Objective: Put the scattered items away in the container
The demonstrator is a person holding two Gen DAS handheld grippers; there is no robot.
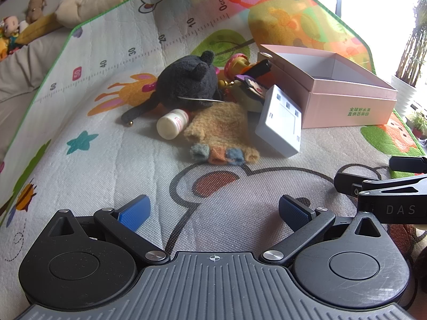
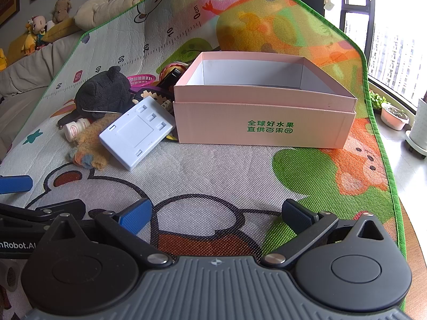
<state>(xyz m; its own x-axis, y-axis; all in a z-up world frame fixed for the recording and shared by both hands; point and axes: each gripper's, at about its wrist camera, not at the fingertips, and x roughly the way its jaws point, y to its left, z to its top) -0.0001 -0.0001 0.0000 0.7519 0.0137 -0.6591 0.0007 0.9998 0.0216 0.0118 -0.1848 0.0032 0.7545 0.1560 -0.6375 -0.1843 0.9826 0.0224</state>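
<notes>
Had both sets of fingers spread wide, nothing gripped, facing fuzzy black plush [image 1: 186, 80], square white plastic plate [image 2: 136, 130], pink cardboard box [image 2: 264, 122].

Toys heaped left of our pink box

We see the open pink box [image 2: 264, 122] upright on the mat; touching its left side, a black plush [image 1: 186, 80], white bottle [image 1: 172, 124], tan glove [image 1: 221, 133] and pale plastic plate [image 1: 280, 122] lie piled.

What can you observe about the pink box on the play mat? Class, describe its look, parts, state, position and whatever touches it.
The pink box looks like cardboard, rectangular and open-topped, with a white inside. A seam runs round it, so an upper pink band sits over a slightly wider lower part. Green Chinese characters are printed on its front wall. It stands upright and level on the play mat, and what shows of its inside is empty. At its left side the toy pile crowds it; the white plastic plate appears to lean at that corner.
</notes>
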